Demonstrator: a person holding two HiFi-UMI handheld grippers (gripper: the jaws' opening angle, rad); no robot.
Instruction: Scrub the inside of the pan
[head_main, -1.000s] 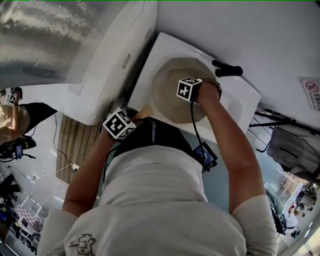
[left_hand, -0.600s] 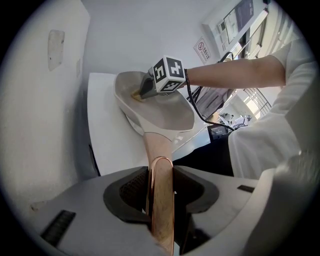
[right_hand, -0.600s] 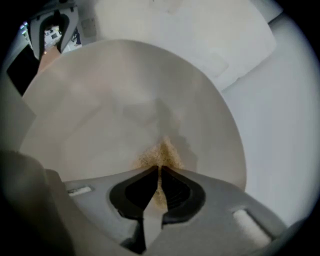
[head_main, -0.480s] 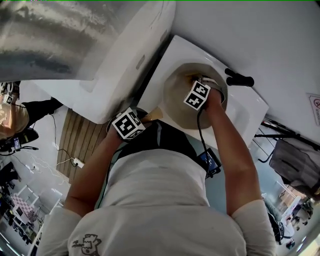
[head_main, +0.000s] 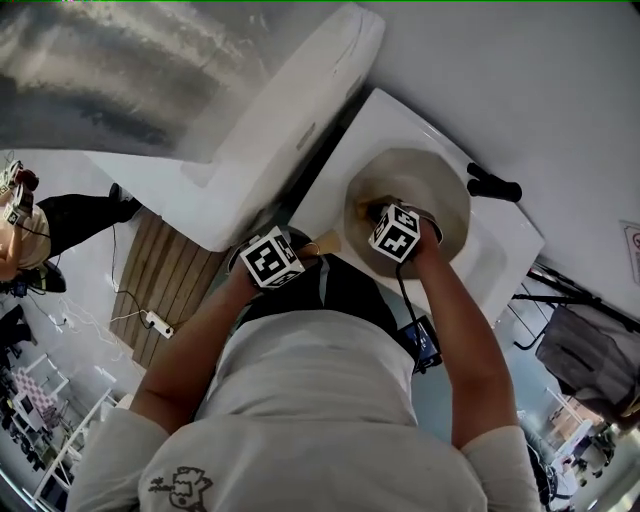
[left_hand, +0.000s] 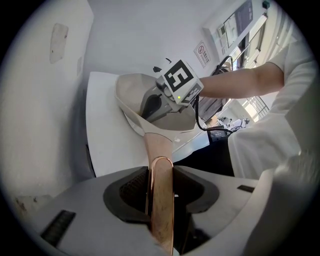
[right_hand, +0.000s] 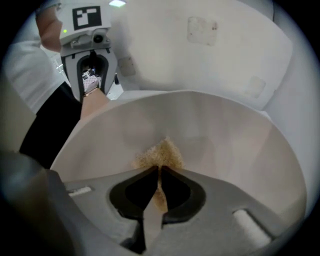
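Both tools are clamped above a white counter (left_hand: 107, 135): left tool (left_hand: 160, 171) on the pan handle (left_hand: 159, 145), right tool (right_hand: 159, 171) on a scrubber (right_hand: 161, 150).

Tilted pan (head_main: 445, 185) on white counter (head_main: 388, 122)

The right hand-held gripper (head_main: 385, 218) has dragged its yellow sponge (right_hand: 161, 151) across the inside of the pan (head_main: 440, 185). It has come away from the side by the black knob (head_main: 495, 187) and now sits toward the near rim and the pan handle (head_main: 325, 243). It has also tipped to point far more steeply down, and its marker cube has turned.
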